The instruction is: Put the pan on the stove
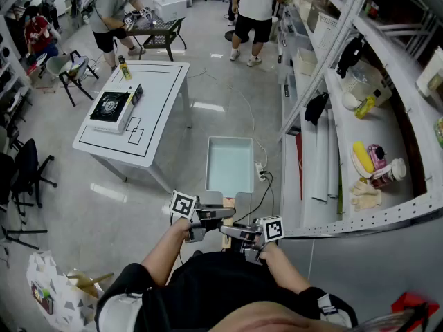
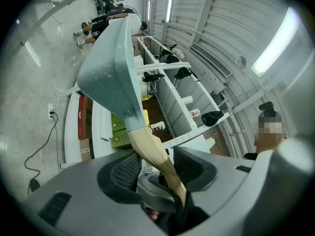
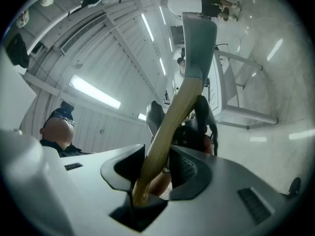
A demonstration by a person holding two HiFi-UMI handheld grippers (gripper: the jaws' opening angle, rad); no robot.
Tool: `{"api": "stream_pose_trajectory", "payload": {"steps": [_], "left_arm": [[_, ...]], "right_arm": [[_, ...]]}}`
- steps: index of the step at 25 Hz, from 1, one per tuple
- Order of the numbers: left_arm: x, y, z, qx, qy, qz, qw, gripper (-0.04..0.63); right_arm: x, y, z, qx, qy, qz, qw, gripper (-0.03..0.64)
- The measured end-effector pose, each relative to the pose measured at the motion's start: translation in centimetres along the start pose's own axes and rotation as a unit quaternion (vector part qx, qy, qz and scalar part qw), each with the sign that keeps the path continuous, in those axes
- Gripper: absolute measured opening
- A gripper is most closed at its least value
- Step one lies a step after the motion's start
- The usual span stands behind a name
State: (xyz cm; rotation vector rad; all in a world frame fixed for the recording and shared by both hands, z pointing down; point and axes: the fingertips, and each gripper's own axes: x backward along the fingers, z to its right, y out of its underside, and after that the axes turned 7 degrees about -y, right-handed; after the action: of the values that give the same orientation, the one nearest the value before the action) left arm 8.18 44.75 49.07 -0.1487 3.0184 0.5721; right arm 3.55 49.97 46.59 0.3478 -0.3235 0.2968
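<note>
A pale teal rectangular pan (image 1: 230, 163) with a wooden handle (image 1: 228, 204) hangs in the air above the floor, in front of me. Both grippers are shut on that handle: the left gripper (image 1: 216, 215) nearer the pan, the right gripper (image 1: 234, 232) just behind it. In the left gripper view the handle (image 2: 149, 149) runs between the pads of the left gripper (image 2: 152, 165) up to the pan (image 2: 110, 68). The right gripper (image 3: 158, 165) likewise clamps the handle (image 3: 172, 117). A black stove (image 1: 113, 106) sits on a white table (image 1: 158, 116) ahead and to the left.
Metal shelves (image 1: 360, 158) with bottles, gloves and boxes line the right side. A power strip and cable (image 1: 261, 171) lie on the floor by the pan. Chairs (image 1: 28, 175) stand at the left. Several people work at the far end of the room.
</note>
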Motion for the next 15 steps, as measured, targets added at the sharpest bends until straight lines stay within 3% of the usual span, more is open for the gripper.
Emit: {"api": "stream_pose_trajectory", "payload": {"steps": [7,11,15], "left_arm": [[6.2,4.0,0.9,0.005,0.048,-0.013,0.9988,0.21],[9.5,4.7,-0.6,0.01,-0.001,-0.012,0.9999,0.21],[9.7,5.6,0.3,0.066,0.005,0.006,0.9978,0.213]], "right_arm": [[-5.4,5.4,1.3,-0.021,0.004,0.017,1.0,0.149],[-7.5,6.6,2.2,-0.036,0.003,0.014,0.999,0.151],[-7.7,6.9,1.4,-0.037,0.0,0.004,0.999,0.164]]}}
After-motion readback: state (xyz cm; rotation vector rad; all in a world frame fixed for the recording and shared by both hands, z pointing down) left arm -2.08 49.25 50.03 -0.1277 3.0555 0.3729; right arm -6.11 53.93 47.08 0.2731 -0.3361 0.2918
